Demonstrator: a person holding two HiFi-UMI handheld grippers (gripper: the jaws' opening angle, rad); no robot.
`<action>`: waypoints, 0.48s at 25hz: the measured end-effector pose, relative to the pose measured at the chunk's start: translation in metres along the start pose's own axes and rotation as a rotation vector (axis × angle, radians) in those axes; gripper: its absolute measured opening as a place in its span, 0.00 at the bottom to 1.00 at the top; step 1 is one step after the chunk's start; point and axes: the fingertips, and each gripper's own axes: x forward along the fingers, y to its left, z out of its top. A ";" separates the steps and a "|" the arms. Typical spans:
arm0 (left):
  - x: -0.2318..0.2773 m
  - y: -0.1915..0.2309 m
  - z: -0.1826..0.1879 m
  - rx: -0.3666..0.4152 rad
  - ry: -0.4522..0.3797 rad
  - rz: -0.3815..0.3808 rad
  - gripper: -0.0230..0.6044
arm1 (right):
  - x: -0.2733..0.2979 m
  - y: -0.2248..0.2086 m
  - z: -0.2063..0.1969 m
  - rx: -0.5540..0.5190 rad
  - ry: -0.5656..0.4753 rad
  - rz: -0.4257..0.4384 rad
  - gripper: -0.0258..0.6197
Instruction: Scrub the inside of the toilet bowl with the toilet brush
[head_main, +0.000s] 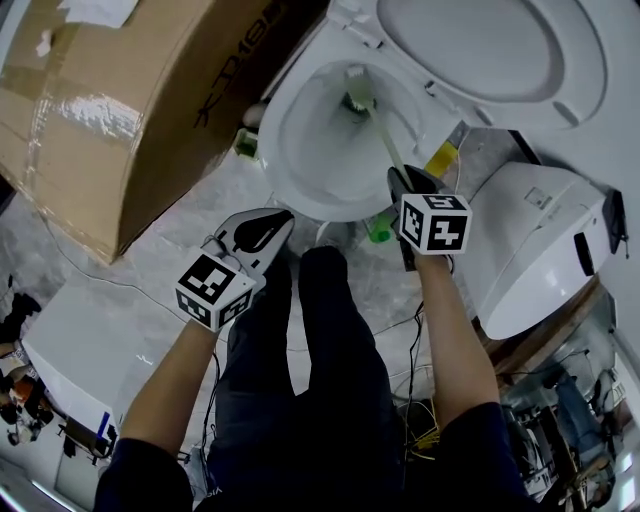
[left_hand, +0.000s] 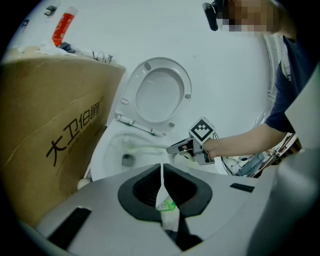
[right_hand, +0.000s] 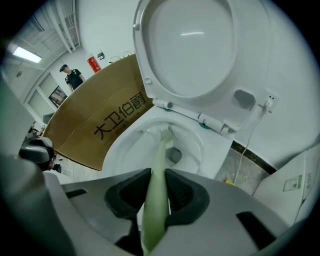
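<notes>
The white toilet bowl (head_main: 300, 150) stands with its seat and lid (head_main: 490, 45) raised. A pale green toilet brush (head_main: 385, 140) reaches down into it, bristle head (head_main: 356, 92) against the far inner wall above the drain. My right gripper (head_main: 405, 185) is shut on the brush handle (right_hand: 157, 185) over the bowl's near right rim; the head (right_hand: 166, 132) shows inside the bowl (right_hand: 120, 150). My left gripper (head_main: 268, 225) hangs shut and empty just outside the near left rim. From the left gripper (left_hand: 161, 182), the right gripper (left_hand: 176, 148) and brush (left_hand: 145, 148) lie across the bowl (left_hand: 107, 150).
A large cardboard box (head_main: 130, 110) stands close on the bowl's left. A second white toilet unit (head_main: 540, 240) lies at the right. The person's legs (head_main: 320, 350) stand before the bowl, cables (head_main: 420, 400) on the floor. A small green item (head_main: 378, 232) sits at the base.
</notes>
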 end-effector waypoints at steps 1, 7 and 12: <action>0.001 -0.002 -0.001 0.001 0.002 -0.002 0.10 | -0.003 -0.004 -0.001 -0.001 -0.001 -0.006 0.18; 0.011 -0.016 -0.003 0.017 0.006 -0.028 0.10 | -0.025 -0.032 -0.014 -0.006 0.000 -0.052 0.18; 0.015 -0.026 -0.004 0.031 0.008 -0.047 0.10 | -0.042 -0.049 -0.032 0.003 0.017 -0.082 0.18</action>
